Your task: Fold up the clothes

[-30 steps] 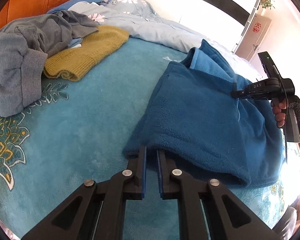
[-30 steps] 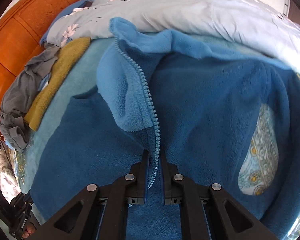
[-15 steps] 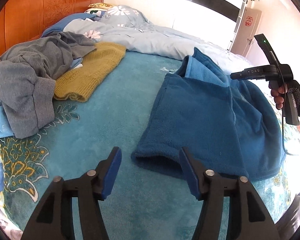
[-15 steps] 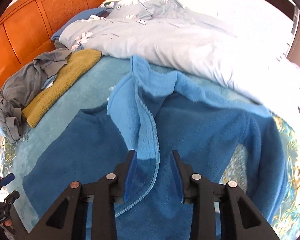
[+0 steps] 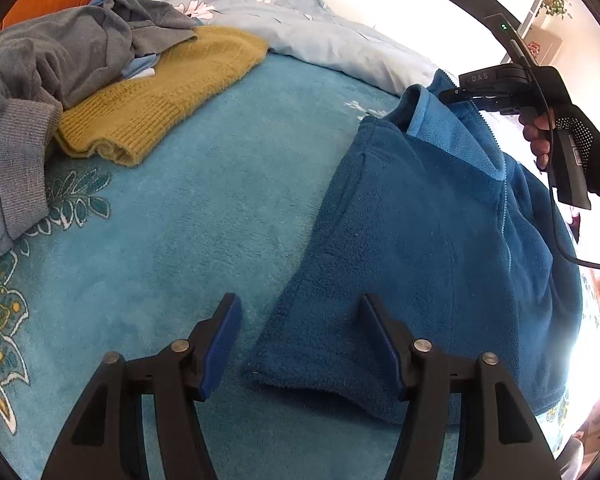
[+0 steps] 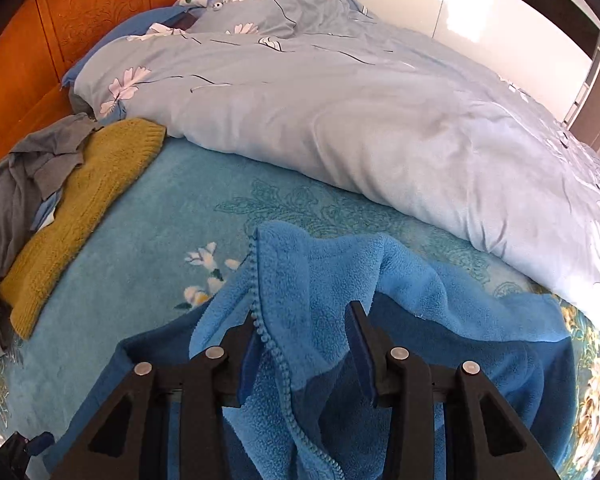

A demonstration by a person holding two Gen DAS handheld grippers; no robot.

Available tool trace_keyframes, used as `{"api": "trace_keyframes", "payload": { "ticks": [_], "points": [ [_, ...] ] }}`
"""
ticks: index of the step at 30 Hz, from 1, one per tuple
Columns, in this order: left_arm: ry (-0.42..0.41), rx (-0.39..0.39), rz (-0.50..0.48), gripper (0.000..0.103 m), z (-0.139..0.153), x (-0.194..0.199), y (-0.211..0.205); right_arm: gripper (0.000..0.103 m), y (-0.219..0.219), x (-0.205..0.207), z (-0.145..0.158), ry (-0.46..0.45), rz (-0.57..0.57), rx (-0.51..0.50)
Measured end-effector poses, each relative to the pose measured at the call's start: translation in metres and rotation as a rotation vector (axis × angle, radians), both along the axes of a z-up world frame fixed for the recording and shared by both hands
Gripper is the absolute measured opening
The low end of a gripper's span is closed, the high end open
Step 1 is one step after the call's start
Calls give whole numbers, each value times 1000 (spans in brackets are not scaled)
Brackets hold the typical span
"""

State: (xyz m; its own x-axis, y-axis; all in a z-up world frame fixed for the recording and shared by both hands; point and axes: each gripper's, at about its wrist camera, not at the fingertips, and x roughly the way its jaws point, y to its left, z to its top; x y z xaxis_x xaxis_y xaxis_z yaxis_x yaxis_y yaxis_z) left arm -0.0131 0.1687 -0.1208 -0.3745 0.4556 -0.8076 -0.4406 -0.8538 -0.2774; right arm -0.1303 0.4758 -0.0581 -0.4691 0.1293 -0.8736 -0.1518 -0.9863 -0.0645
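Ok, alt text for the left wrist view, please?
The open left gripper hovers over the hem of a blue fleece jacket spread on a teal blanket. Mustard sweater and grey garment lie behind.

blue fleece jacket (image 5: 420, 240) (lighter lining), mustard sweater (image 5: 160, 104), teal floral blanket (image 5: 200, 220), pale-blue daisy duvet (image 6: 340, 100).

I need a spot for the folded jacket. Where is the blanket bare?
Bare teal blanket lies between the mustard sweater and the blue fleece jacket, up to the floral duvet. It is crowded by the headboard, where the grey garment overlaps the sweater.
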Motion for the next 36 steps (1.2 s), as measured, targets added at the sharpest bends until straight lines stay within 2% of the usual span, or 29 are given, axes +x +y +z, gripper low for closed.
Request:
{"api": "trace_keyframes", "payload": {
  "ticks": [1, 2, 3, 4, 5, 8, 11, 12, 15, 21, 23, 25, 29, 31, 33, 34, 36],
  "points": [
    [2, 4, -3, 63, 0, 0, 1, 30, 0, -4, 1, -7, 7, 4],
    [3, 8, -4, 63, 0, -1, 1, 11, -1, -7, 2, -13, 14, 8],
    [5, 13, -2, 62, -1, -1, 1, 8, 0, -10, 6, -12, 18, 23],
    [7, 20, -3, 53, 0, -1, 1, 8, 1, -13, 14, 3, 26, 37],
    [7, 28, -5, 40, 0, 0, 2, 8, 4, -13, 26, 42, 26, 41],
    [42, 15, -1, 27, 1, 7, 3, 7, 21, -9, 65, 188, 14, 22],
    [71, 13, 14, 21, 5, 14, 1, 7, 44, -2, 80, 259, -33, 16],
    [72, 22, 23, 21, 6, 15, -1, 7, 54, 1, 76, 260, -53, 5],
    [53, 46, 38, 20, 7, 13, -9, 7, 82, 8, 40, 192, -125, -23],
    [34, 32, 4, 20, 2, 10, -13, 7, 122, 25, -39, 53, -248, -93],
    [29, 25, 2, 20, 1, 8, -12, 7, 127, 25, -50, 43, -264, -107],
    [31, 14, -2, 20, 0, 7, -10, 8, 127, 24, -54, 46, -266, -105],
    [72, -38, -22, 23, 3, 13, -2, 11, 122, 30, -38, 83, -238, -94],
    [81, -59, -31, 25, 3, 14, 0, 18, 119, 38, -21, 106, -236, -82],
    [78, -75, -33, 27, 3, 14, 2, 32, 114, 53, -2, 141, -229, -63],
    [73, -76, -33, 28, 3, 13, 2, 33, 111, 63, 8, 160, -223, -52],
    [58, -71, -32, 29, 3, 11, 2, 33, 84, 86, -1, 135, -180, -84]
  ]
}}
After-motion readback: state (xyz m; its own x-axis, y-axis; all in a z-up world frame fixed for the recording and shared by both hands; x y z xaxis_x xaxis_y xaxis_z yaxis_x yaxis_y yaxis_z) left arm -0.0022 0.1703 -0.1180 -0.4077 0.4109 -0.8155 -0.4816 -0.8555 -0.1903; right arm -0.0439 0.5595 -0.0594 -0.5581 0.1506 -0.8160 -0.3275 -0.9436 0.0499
